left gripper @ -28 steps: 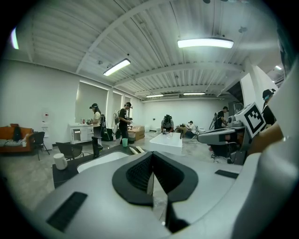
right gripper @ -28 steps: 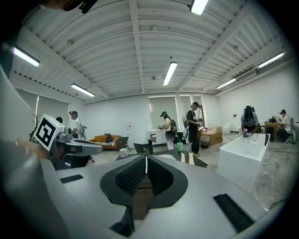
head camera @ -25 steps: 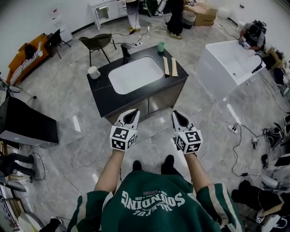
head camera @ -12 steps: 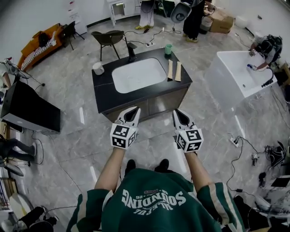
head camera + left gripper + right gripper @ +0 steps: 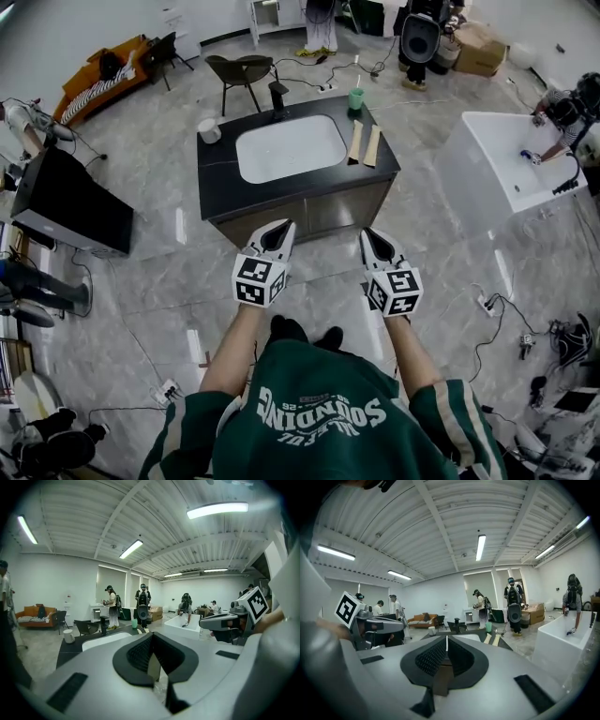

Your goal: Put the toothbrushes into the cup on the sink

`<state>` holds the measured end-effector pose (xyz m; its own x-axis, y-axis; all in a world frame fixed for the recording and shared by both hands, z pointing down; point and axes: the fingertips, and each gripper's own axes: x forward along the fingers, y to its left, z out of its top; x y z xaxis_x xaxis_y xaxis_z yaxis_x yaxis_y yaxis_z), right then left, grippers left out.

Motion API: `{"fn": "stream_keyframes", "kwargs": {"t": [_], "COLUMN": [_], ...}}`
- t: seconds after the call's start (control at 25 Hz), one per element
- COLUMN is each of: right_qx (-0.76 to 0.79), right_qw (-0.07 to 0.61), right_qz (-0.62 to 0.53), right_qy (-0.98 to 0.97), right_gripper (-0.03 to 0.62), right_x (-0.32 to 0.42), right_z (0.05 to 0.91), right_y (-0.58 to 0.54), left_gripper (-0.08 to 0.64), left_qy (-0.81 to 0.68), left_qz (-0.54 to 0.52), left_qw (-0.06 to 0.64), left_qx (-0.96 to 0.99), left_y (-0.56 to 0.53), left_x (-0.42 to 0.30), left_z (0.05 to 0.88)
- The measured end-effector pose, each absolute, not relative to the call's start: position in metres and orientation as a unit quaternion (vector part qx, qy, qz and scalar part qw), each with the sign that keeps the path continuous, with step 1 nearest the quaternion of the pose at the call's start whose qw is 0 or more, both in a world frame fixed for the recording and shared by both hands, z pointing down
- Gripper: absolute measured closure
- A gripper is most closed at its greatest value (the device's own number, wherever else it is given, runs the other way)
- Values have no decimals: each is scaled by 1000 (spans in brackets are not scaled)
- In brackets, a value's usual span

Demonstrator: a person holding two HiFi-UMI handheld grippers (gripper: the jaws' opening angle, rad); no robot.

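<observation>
— Jaws first: how do they stand?
— Both pairs are pressed together at the tips with nothing between them. The left gripper (image 5: pixel 278 232) and the right gripper (image 5: pixel 373 239) are held side by side at about the same height.

— What is under them?
— Grey marble-tiled floor (image 5: pixel 141 272). Both grippers point toward the black-topped cabinet bench (image 5: pixel 216 173) and are well short of it.

— Anything else that big nearby?
— To the bench's right stands a white rectangular bathtub (image 5: pixel 502 169), well apart from it. A black chair (image 5: pixel 242 70) stands behind the bench.

— And on the bench itself?
— The white sink basin (image 5: pixel 291 148) fills the middle of the top. A black tap (image 5: pixel 277 97) rises at the basin's back rim.

— Where are the brushes?
— The two pale wooden toothbrushes (image 5: pixel 364 143) lie flat on the bench's right part, just beside the basin's right edge. They lie side by side and almost parallel, with a narrow strip of black top between them. In the right gripper view they show just past the jaw tips, far off.

— Where is the cup?
— The small green cup (image 5: pixel 356 98) stands upright near the back right corner, just beyond the brushes' far ends and not touching them. I cannot tell what is inside it.

— Anything smaller?
— A small white mug (image 5: pixel 210 130) sits at the back left corner, apart from everything else.
</observation>
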<state>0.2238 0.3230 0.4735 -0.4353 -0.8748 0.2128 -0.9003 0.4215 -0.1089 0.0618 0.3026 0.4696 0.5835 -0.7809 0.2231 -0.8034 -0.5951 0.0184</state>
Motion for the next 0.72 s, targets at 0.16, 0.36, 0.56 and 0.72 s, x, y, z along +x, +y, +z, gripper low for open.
{"fn": "stream_keyframes", "kwargs": {"t": [0.16,0.36,0.56,0.72], "right_qx": [523,521,526,529], "right_qw": [58,60,66,70], "right_qz": [111,112,113,117], "right_qy": [-843,-844,-840,-837], "right_gripper": [549,549,549,549], "right_x": [230,236,247,251], "right_z": [476,476,481,484], "right_y": [318,304,275,236], "left_gripper": [549,549,549,549], "left_qy": [-449,-452,-447,-441], "left_qz": [101,102,97,96], "left_qw": [60,64,66,70], "left_qx": [886,884,887,889], "left_y": [300,283,250,210], "left_x": [68,72,81,87], "left_z": [471,473,477,481]}}
